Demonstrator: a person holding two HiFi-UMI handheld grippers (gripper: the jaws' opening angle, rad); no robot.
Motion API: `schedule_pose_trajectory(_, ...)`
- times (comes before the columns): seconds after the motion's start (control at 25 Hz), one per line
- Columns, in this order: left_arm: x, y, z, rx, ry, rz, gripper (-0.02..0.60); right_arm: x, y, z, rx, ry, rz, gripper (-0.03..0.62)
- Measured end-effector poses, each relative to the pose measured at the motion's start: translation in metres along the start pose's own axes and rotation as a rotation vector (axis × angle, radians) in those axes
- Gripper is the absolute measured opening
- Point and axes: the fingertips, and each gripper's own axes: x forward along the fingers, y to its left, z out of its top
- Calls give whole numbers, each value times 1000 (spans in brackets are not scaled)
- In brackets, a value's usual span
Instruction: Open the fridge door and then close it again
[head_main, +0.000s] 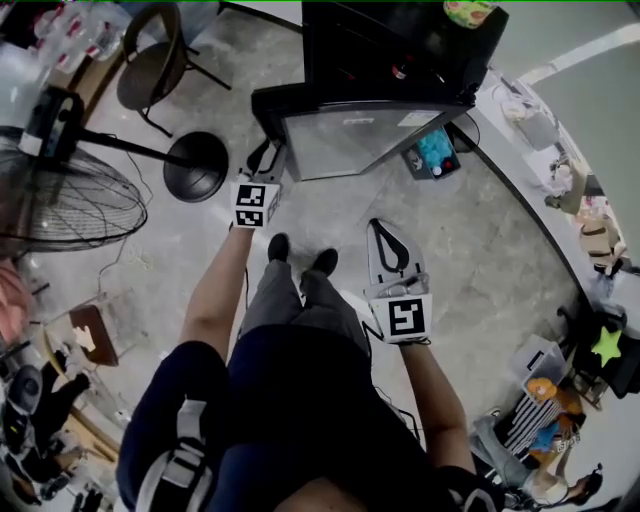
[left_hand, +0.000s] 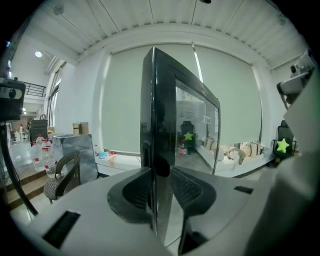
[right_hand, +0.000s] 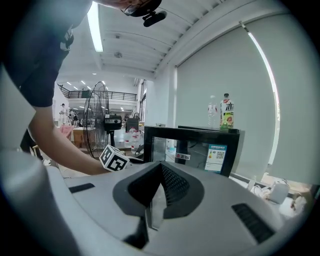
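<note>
fridge door (head_main: 360, 140) opened, closing not yet done | left gripper (left_hand: 161, 186) jaws clamped on door edge | right gripper (right_hand: 157, 175) jaws closed, empty

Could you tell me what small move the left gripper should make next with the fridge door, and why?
Probably swing the fridge door along its hinge arc with the left gripper: its jaws are pinched on the door's free edge and the door stands ajar, while the right gripper is shut, empty and clear of it.
</note>
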Motion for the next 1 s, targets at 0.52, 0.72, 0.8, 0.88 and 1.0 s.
schedule_pose_trajectory(0.52, -40, -21, -6, -14, -21, 16, 118, -32, 56, -3, 17, 43, -121, 20)
schedule_pose_trajectory(0.72, -53, -29, -11, 5, -14, -6, 107, -38, 86, -3, 24, 52, -167, 20)
schedule_pose_trajectory(0.8, -58, -34, -13, 12, -15, -21, 103, -39, 94, -5, 31, 58, -190, 18)
schedule_pose_trajectory(0.88, -62, -38, -14, 21, -13, -30, 98, -42, 101, -5, 34, 56, -216, 20)
schedule_pose_trajectory(1.0, -70, -44, -17, 28, -2, -37, 97, -49, 111, -5, 34, 46, -252, 19)
